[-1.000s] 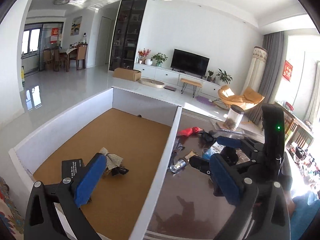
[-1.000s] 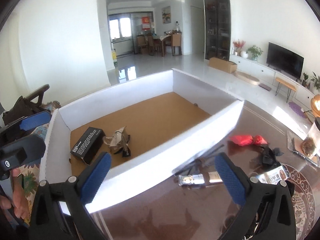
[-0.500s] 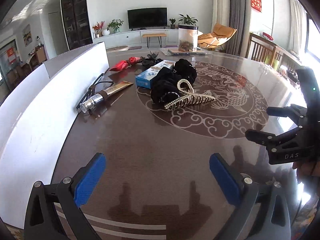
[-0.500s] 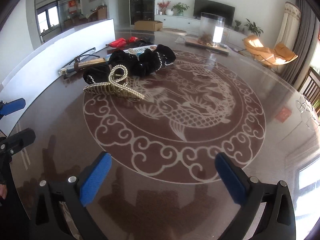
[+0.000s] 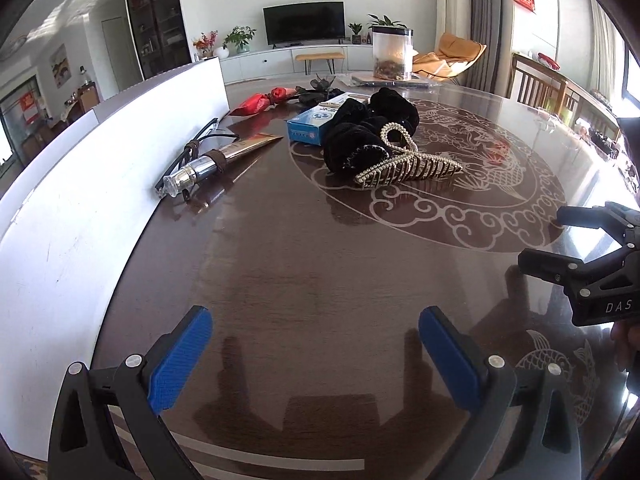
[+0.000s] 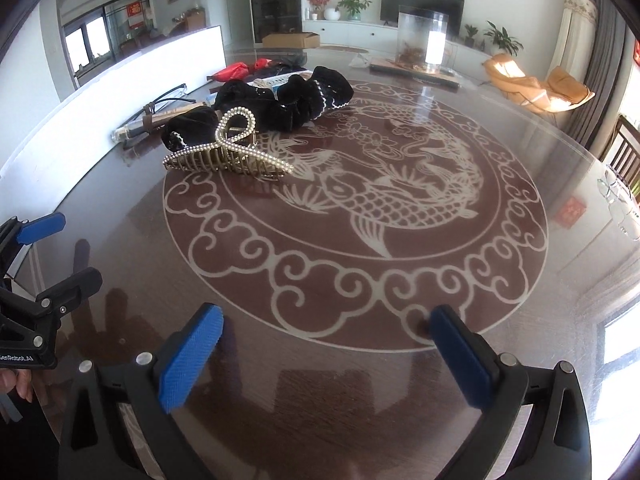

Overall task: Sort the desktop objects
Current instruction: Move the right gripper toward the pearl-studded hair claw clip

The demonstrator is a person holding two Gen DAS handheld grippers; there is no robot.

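So at this point both grippers were just hanging over the dark glossy table with nothing in them. The left gripper had its blue pads spread wide apart, released, only bare tabletop between them. Same story with the right gripper: jaws splayed, empty, parked over the near edge of the pale dragon-and-fish inlay.

The stuff to sort was all further out. The pearl-trimmed hair claw lay on the edge of the inlay, leaning right up against a black scrunchie. Behind the scrunchie, touching it, sat a blue and white box. Off to the left of that, a silver-capped tube lay on the table with a pair of dark-framed glasses just beside it, both close to the white wall of the big cardboard box. Farther back I could see a red wrapped thing and some black ribbon-like item next to it; couldn't tell what either was exactly.

A clear canister stood at the far side of the table, well apart from the pile.
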